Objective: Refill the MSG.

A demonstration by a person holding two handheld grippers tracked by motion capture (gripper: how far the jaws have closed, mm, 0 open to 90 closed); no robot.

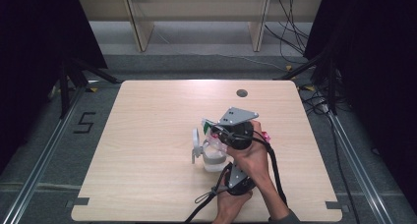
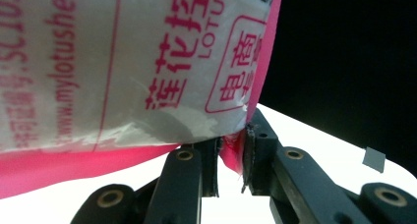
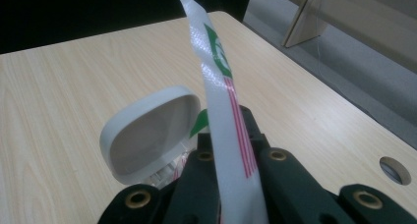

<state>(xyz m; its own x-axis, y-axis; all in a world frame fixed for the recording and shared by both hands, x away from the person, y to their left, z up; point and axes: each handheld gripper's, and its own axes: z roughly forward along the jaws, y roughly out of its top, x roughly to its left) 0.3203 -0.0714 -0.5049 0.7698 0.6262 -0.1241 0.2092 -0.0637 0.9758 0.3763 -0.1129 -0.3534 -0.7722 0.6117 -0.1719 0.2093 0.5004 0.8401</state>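
The left hand-held gripper pinches the pink edge of a glossy printed packet. The right hand-held gripper clamps a thin white sachet upright above the open-lidded plastic container on the wooden desk.

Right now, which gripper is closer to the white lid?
Right. The right gripper, holding a white strip, is right beside the white lid; the left gripper, pinching the pink bag, is farther back.

Light wood table, grey floor, black curtains both sides, wood shelf legs behind.
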